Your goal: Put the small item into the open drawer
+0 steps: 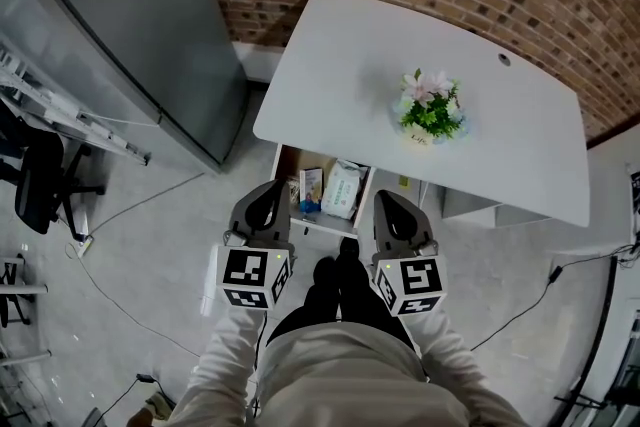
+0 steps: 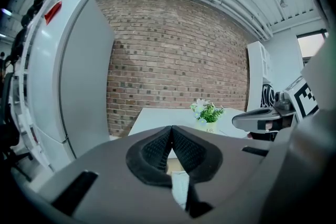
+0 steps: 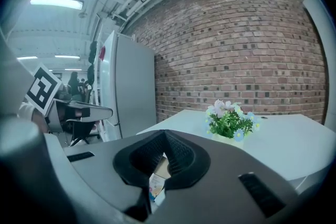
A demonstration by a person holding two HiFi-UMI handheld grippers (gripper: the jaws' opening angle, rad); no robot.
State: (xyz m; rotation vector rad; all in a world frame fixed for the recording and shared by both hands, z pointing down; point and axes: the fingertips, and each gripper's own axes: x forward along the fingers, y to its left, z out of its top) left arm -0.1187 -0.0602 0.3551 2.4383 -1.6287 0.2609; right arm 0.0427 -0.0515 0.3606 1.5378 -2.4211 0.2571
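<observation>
Drawer (image 1: pixel 284 177) rear — out of sight under table (image 1: pixel 340 55).

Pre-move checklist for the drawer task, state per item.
1. The drawer is open: ok, pulled out under the white desk.
2. Room in it: ok, bare bottom shows left of the white packet.
3. Holding the small item: not ok; left hand-held gripper and right hand-held gripper are both shut on nothing.
4. Location of the small item: cannot tell; the desk top carries only a flower pot.
5. Approach: ok, both grippers hang just in front of the drawer, nothing between.
</observation>
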